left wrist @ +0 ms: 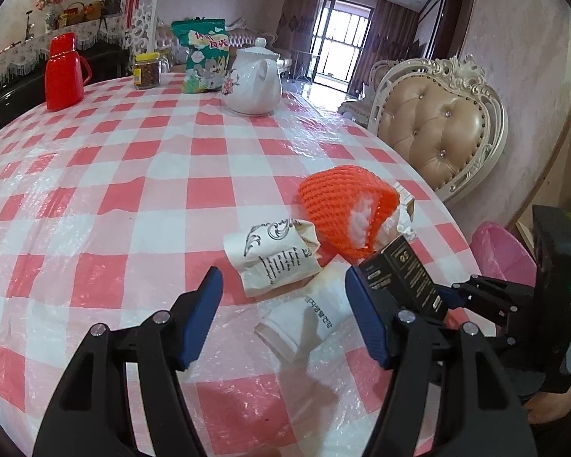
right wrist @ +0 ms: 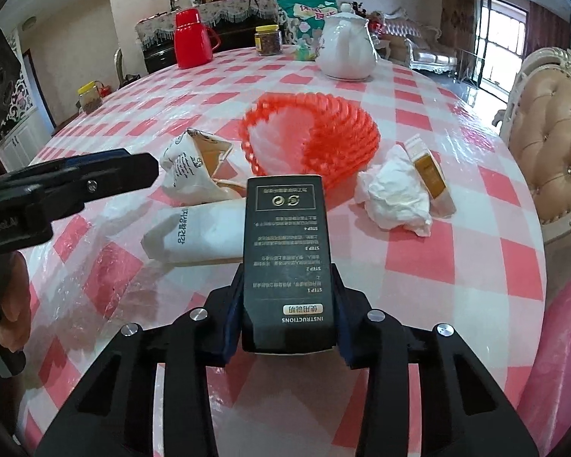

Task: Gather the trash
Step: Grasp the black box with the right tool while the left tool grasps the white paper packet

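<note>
My right gripper (right wrist: 288, 272) is shut on a black box (right wrist: 285, 228) with white print, its pads pressing both long sides; the box (left wrist: 403, 278) stands tilted above the table edge. My left gripper (left wrist: 283, 278) hangs open over a printed paper bag (left wrist: 274, 259) and a white paper sleeve (left wrist: 308, 316), with nothing gripped. An orange foam net (right wrist: 316, 141) lies behind them. To its right sit a crumpled tissue (right wrist: 396, 198) and a small yellow box (right wrist: 428, 171).
A bin with a pink liner (left wrist: 498, 251) stands beside the table at the right, below a padded chair (left wrist: 441, 125). At the far side of the checked tablecloth (left wrist: 133, 190) are a white teapot (left wrist: 253, 83), a green snack bag (left wrist: 205, 53), a jar (left wrist: 146, 70) and a red flask (left wrist: 63, 72).
</note>
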`<control>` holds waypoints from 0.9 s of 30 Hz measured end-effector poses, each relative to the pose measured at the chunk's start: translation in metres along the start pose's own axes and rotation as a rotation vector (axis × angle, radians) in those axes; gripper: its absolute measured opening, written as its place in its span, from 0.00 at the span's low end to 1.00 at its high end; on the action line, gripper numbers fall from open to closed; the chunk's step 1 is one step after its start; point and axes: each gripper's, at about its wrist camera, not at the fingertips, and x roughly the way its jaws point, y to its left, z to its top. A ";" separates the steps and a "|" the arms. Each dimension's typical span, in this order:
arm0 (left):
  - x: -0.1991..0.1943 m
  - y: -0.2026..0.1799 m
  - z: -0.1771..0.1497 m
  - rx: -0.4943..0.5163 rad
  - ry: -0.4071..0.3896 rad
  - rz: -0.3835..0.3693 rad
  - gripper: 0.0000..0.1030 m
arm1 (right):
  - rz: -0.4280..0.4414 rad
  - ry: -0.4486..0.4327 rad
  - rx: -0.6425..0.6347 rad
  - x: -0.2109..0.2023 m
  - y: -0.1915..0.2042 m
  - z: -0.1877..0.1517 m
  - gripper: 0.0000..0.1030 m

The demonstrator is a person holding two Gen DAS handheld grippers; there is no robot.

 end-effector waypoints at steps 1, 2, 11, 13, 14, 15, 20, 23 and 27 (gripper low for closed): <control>0.001 -0.001 -0.001 0.005 0.004 -0.004 0.63 | -0.003 -0.001 0.002 -0.002 -0.001 -0.001 0.37; 0.003 -0.003 -0.001 0.010 0.008 -0.006 0.63 | -0.004 -0.003 0.004 -0.004 -0.002 -0.002 0.37; 0.026 -0.024 -0.010 0.107 0.075 -0.039 0.62 | -0.039 -0.031 0.049 -0.026 -0.019 -0.012 0.37; 0.031 -0.025 -0.011 0.118 0.087 -0.033 0.62 | -0.046 -0.036 0.059 -0.029 -0.023 -0.014 0.37; 0.033 -0.026 -0.012 0.124 0.091 -0.028 0.62 | -0.050 -0.039 0.066 -0.032 -0.025 -0.015 0.37; 0.037 -0.027 -0.013 0.131 0.099 -0.020 0.62 | -0.053 -0.043 0.071 -0.034 -0.027 -0.016 0.37; 0.049 -0.031 -0.018 0.165 0.145 0.003 0.62 | -0.067 -0.065 0.100 -0.047 -0.036 -0.021 0.37; 0.051 -0.034 -0.020 0.183 0.159 -0.004 0.52 | -0.079 -0.076 0.113 -0.053 -0.042 -0.022 0.37; 0.050 -0.039 -0.021 0.195 0.163 -0.008 0.45 | -0.090 -0.085 0.128 -0.060 -0.048 -0.025 0.37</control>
